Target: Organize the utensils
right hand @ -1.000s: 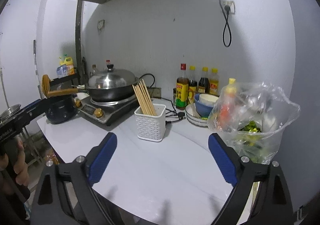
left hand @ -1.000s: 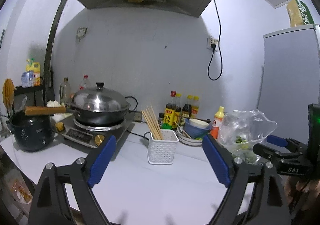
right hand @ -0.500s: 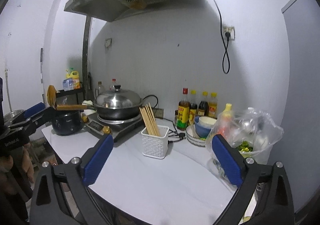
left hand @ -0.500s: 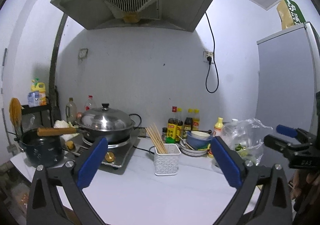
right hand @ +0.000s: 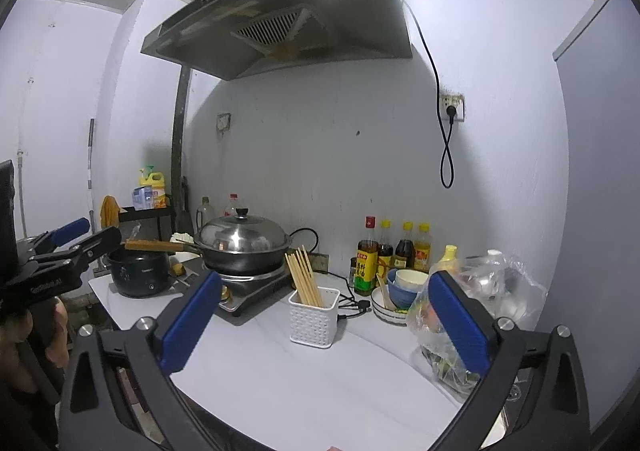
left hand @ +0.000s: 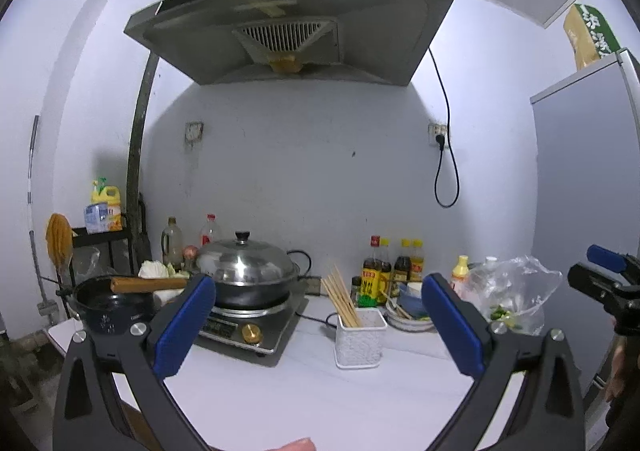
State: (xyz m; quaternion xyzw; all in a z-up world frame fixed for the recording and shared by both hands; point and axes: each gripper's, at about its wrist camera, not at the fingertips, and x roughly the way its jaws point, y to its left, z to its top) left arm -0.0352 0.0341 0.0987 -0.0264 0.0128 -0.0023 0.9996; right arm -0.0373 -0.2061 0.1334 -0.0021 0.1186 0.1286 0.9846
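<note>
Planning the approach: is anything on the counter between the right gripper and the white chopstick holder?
Nothing: in the right wrist view the right gripper, jaws wide open, faces the white holder across bare white countertop. The plastic bag sits off to its right.

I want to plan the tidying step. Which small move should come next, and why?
Probably bring the right gripper forward toward the stacked bowls: both grippers are open, empty and well back, a utensil leans loose in the bowls, and the chopsticks already stand in the white holder.
</note>
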